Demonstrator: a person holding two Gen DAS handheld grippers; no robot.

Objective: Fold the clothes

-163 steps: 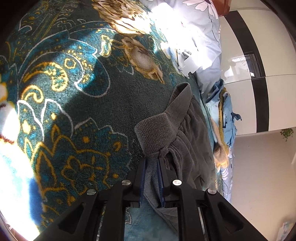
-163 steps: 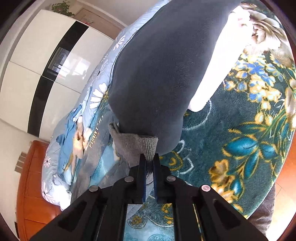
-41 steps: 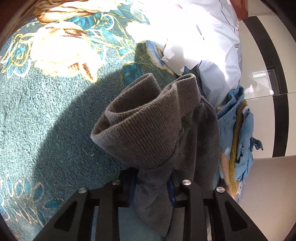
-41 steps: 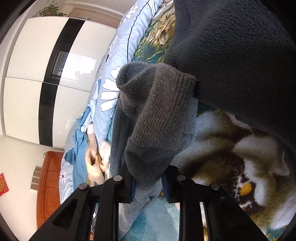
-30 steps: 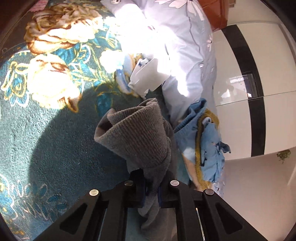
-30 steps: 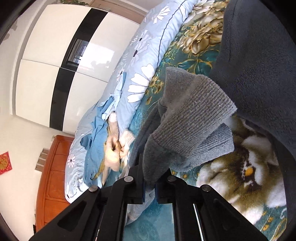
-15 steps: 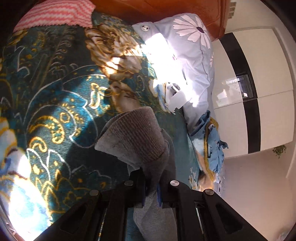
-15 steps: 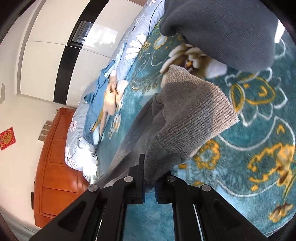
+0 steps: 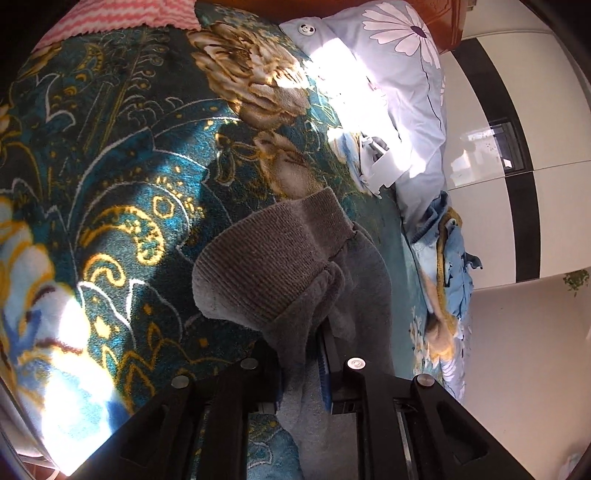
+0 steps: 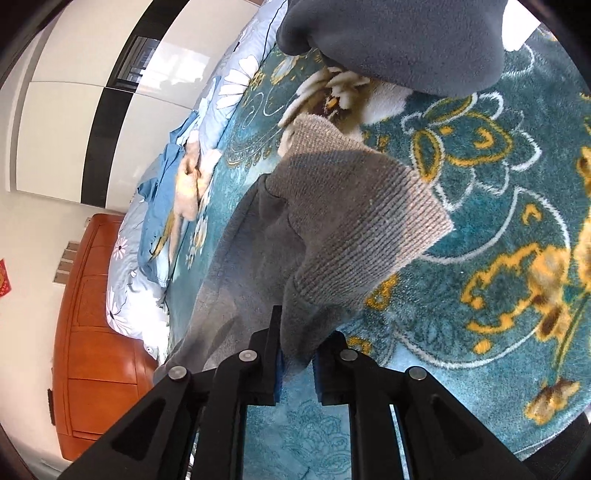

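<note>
Between the left fingers: the left gripper (image 9: 301, 365) pinches grey cloth just behind a ribbed cuff, its blue-lined pads pressed on the fabric from both sides.
Between the right fingers: the right gripper (image 10: 297, 363) likewise clamps grey cloth behind a second ribbed cuff, the fabric filling the gap between its pads.
Task thing: the grey garment (image 9: 354, 280) hangs from both grippers over the bed; in the right wrist view its body (image 10: 236, 266) trails away to the left of the fingers, down onto the blanket.
Left cuff: the ribbed cuff (image 9: 266, 254) bulges up and to the left of the left fingers, folded over on itself.
Right cuff: the ribbed cuff (image 10: 354, 206) fans out flat above the right fingers, partly sunlit.
Surface: a teal floral blanket (image 9: 122, 192) with gold and cream patterns lies under everything, with bright sun patches on it.
Nearby cloth: a dark grey fleece piece (image 10: 399, 40) lies on the blanket beyond the right cuff, apart from it.
Bedding: a pale blue daisy-print quilt (image 9: 402, 74) runs along the blanket's far edge; a crumpled blue and tan garment (image 9: 448, 266) sits beside it.
Further out: a pink zigzag cloth (image 9: 122, 18) at the top edge, a white and black wardrobe (image 10: 74, 110), and an orange wooden headboard (image 10: 92, 339).
Pose: both grippers point down toward the bed, the cuffs raised off the blanket.
</note>
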